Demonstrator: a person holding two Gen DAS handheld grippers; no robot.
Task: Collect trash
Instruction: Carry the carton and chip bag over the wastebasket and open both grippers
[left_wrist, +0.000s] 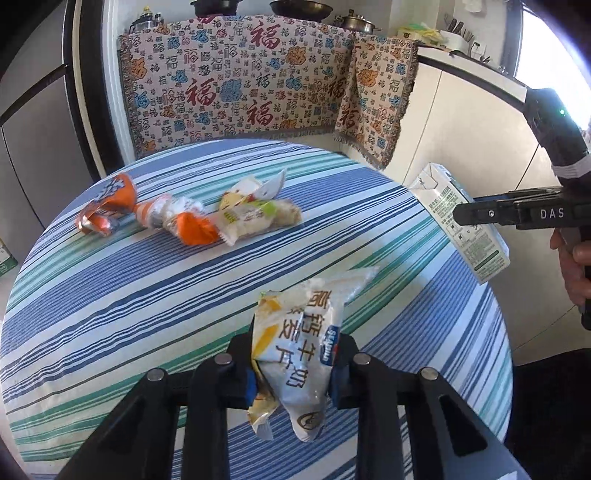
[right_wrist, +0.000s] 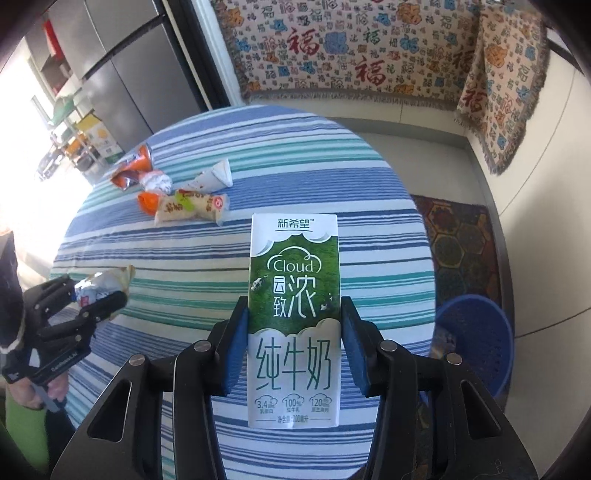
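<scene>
A striped table (left_wrist: 110, 295) fills both views, a blue basket (right_wrist: 476, 339) on the floor beside it and loose wrappers (left_wrist: 192, 214) at its far side. The right gripper (right_wrist: 293, 325) clamps a milk carton (right_wrist: 294, 295) upright between its pads; the left gripper (left_wrist: 291, 373) pinches a crumpled packet (left_wrist: 295, 354) above the cloth.

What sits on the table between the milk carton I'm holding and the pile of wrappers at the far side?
Nothing: in the right wrist view only bare striped tablecloth separates the milk carton from the wrappers.
</scene>
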